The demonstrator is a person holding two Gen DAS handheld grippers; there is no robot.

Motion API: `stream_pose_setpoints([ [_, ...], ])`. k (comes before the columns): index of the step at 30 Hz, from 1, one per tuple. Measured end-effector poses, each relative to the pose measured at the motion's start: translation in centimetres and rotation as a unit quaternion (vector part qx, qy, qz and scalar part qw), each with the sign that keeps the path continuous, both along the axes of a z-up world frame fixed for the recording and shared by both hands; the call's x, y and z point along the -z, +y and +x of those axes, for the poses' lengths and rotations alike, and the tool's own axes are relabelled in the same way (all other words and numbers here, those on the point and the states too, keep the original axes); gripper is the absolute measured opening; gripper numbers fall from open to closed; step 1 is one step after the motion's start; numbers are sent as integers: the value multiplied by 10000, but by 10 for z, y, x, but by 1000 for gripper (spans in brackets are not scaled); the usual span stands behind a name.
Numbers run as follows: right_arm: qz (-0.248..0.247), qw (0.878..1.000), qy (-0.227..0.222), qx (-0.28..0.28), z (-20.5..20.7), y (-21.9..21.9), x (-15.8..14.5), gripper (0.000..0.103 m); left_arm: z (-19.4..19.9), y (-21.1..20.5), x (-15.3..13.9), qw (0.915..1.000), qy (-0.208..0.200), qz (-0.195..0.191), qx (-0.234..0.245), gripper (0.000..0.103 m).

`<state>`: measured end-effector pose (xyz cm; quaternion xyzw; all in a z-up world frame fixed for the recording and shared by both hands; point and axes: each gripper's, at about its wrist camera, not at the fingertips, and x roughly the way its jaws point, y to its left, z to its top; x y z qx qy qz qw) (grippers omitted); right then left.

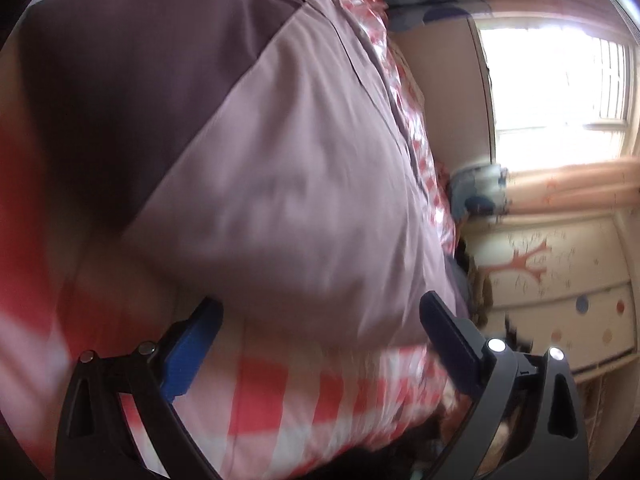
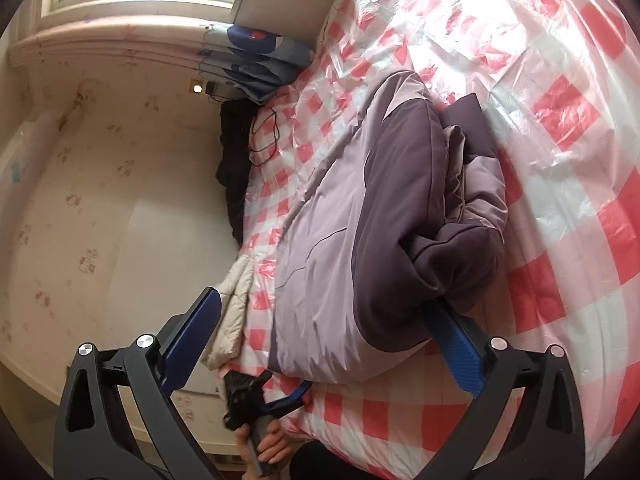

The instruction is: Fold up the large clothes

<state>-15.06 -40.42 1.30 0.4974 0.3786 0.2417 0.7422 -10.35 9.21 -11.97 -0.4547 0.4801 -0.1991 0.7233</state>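
Right wrist: jacket on bed

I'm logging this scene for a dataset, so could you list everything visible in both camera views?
Padded two-tone jacket: one, lilac and dark purple, lying partly folded on the bed.
Glossy checked plastic sheet: one, red and white, covering the bed.
Quilted fabric: one, cream, at the bed edge.
Dark clothing: one pile, black, by the wall.
Printed cloth: one, blue-grey, below the window.
Window: one, bright.
Decorated drawer cabinet: one, cream.
Left gripper: black with blue pads, open, at the jacket hem.
Right gripper: open, near the jacket.
Hand: one, holding the left gripper.
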Motion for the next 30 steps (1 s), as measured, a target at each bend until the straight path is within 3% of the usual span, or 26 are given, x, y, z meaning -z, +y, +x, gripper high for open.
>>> stream_pose_setpoints([
  [4,76,9998,200,23,-14,-7,29,97,9,-2,-3,9992,-117,120,-367,94],
  [9,-184,9949,983,-102,-26,-3,80,97,-6,-7,-13,9958,-624,306,-603,95],
  [14,-152,9968,780,-76,0,2,81,97,-8,7,-5,9959,-430,252,-758,94],
  [17,-250,9943,1024,-148,21,4,90,97,-11,28,2,9910,-305,82,-1305,94],
  [19,-165,9928,1174,-166,28,0,102,97,-10,35,4,9896,-308,-29,-1404,94],
  [23,-1,9941,1084,-79,26,-8,115,97,-5,23,-7,9895,-549,401,-1274,94],
  [25,59,9943,1060,-110,26,-9,118,97,-3,22,-11,9889,-666,432,-1260,94],
  [28,198,9943,1037,-163,31,-11,120,97,1,28,-5,9894,-550,412,-1279,73],
  [29,208,9948,980,-201,33,-11,119,95,2,32,-1,9898,-461,406,-1284,53],
  [30,205,9958,874,-190,34,-10,116,90,4,36,5,9909,-367,353,-1243,47],
])
